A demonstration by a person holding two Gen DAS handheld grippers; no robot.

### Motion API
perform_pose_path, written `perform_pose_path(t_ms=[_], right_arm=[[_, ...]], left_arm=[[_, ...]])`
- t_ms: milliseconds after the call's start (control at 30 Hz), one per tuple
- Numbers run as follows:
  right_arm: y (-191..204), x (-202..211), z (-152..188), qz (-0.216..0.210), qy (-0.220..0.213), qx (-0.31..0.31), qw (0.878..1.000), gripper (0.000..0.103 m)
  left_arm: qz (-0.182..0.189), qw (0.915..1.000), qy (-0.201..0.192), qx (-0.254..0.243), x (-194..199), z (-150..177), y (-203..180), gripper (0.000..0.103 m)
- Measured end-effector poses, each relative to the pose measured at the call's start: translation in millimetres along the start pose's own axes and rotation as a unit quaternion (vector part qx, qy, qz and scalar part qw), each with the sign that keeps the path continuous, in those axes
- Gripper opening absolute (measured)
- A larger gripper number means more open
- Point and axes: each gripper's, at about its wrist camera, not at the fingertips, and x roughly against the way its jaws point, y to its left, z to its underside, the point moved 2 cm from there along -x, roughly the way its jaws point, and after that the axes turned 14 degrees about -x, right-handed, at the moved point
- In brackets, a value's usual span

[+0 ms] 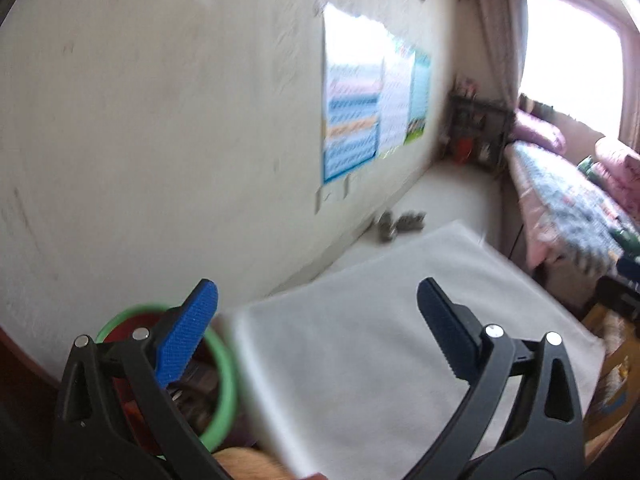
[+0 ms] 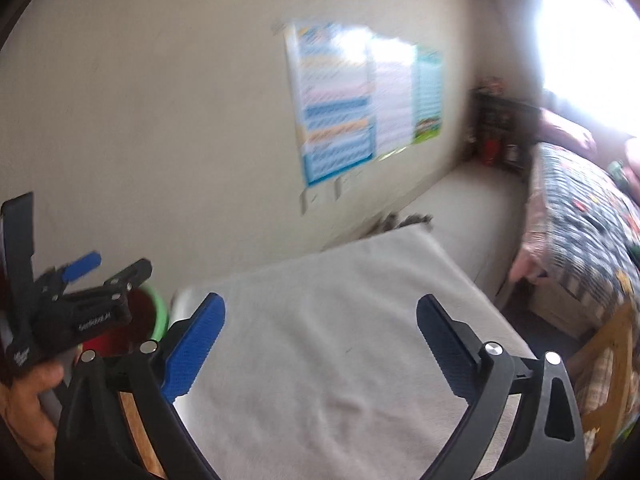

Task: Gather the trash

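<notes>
A red waste bin with a bright green rim (image 1: 224, 368) stands at far left beside the cream plaster wall (image 1: 160, 120), close against the left edge of a desk covered in a pale grey-white cloth (image 1: 360, 340); dark scraps lie inside the bin, too blurred to identify. The left gripper (image 1: 316, 328), black with blue ribbed pads, hovers above the bin and the desk's near corner, its fingers (image 1: 188, 336) spread wide and holding nothing. From the right wrist view the left gripper (image 2: 100, 276) appears over the bin (image 2: 158, 316), gripped by a bare hand (image 2: 28, 392). The right gripper (image 2: 320, 340) hangs over the middle of the cloth (image 2: 340, 340), its fingers (image 2: 196, 344) likewise wide apart and empty. A blue-and-white printed poster (image 2: 340, 100) is fixed to the wall. Farther right, a dark cluttered shelf unit (image 2: 500, 128) sits in the corner, then a bed with a patterned patchwork quilt (image 2: 580, 220) beneath a bright window (image 2: 588, 48).
</notes>
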Motion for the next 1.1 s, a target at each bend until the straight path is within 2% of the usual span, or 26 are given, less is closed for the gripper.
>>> perform_pose_path(t_ms=[100,167,233,333,467,833,1100], right_arm=[[-20.0,26.2,-8.0,0.036,-0.079,0.002,0.996,0.096],[-29.2,37.3,-10.6,0.044,-0.114,0.004,0.993,0.096],[-36.1,39.2,-13.8,0.047,-0.111,-0.009,0.993,0.096],[-45.2,40.8,-10.8,0.054,-0.121,-0.029,0.991,0.096],[-40.2,39.1,-8.4,0.073,-0.123,-0.020,0.990,0.096],[-44.8,22.8,1.9,0.084,-0.096,-0.037,0.991,0.096],[-39.5,17.4,7.6,0.090,-0.092,-0.014,0.992,0.096]], left_arm=[[-0.004,0.9989,-0.046,0.013,18.7,-22.4,-16.6,0.098],[-0.011,0.9973,-0.071,0.019,33.6,-34.9,-27.7,0.098],[-0.017,0.9967,-0.077,0.020,40.5,-39.8,-36.7,0.098],[-0.003,0.9972,-0.074,0.011,49.7,-39.4,-47.8,0.098],[0.000,0.9981,-0.060,-0.009,53.6,-35.0,-57.9,0.098],[-0.010,0.9990,-0.043,-0.004,52.6,-26.8,-46.0,0.098],[-0.014,0.9993,-0.033,-0.006,50.0,-22.2,-43.6,0.098]])
